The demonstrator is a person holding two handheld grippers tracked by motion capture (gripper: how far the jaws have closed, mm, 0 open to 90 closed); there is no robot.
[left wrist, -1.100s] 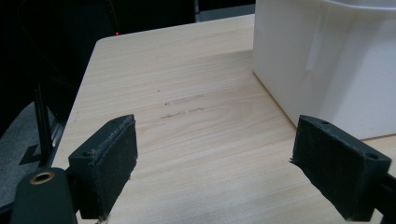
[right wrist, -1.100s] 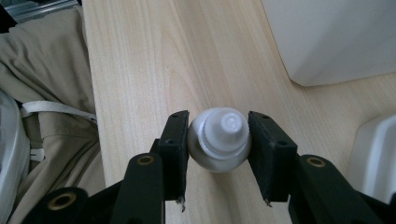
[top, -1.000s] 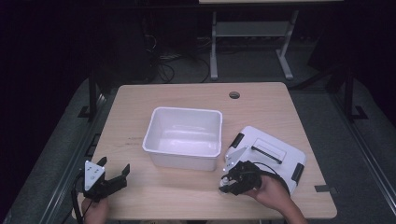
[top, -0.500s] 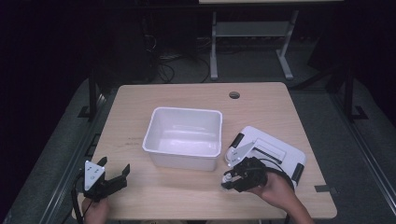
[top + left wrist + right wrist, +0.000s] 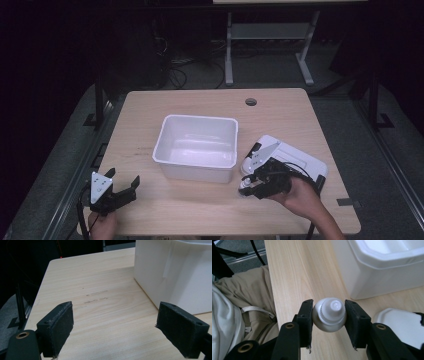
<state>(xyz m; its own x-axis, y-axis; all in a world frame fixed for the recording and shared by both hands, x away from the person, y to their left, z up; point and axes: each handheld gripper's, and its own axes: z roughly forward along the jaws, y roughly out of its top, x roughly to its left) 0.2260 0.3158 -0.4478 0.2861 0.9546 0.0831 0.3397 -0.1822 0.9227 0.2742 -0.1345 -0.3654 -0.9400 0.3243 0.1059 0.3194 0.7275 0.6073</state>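
Note:
A small white bottle (image 5: pixel 329 315) with a ribbed screw cap sits between the pads of my right gripper (image 5: pixel 329 304), which is shut on it. In the high view the right gripper (image 5: pixel 251 188) hangs with the bottle (image 5: pixel 244 185) just above the table, near the front right corner of the white bin (image 5: pixel 197 172). The bin is empty. My left gripper (image 5: pixel 123 176) rests near the table's front left corner. In its own view the left gripper (image 5: pixel 115 315) is open with only bare wood between the jaws, and the bin (image 5: pixel 175 277) stands to its right.
A white lid (image 5: pixel 300 159) lies flat on the table to the right of the bin, just behind my right hand; the lid (image 5: pixel 399 322) also appears beside the right jaw. The person's lap (image 5: pixel 242 305) is at the table's front edge. A cable hole (image 5: pixel 251 101) is at the back.
My right gripper has risen a little off the table with the bottle still in it. The left gripper has stayed where it was.

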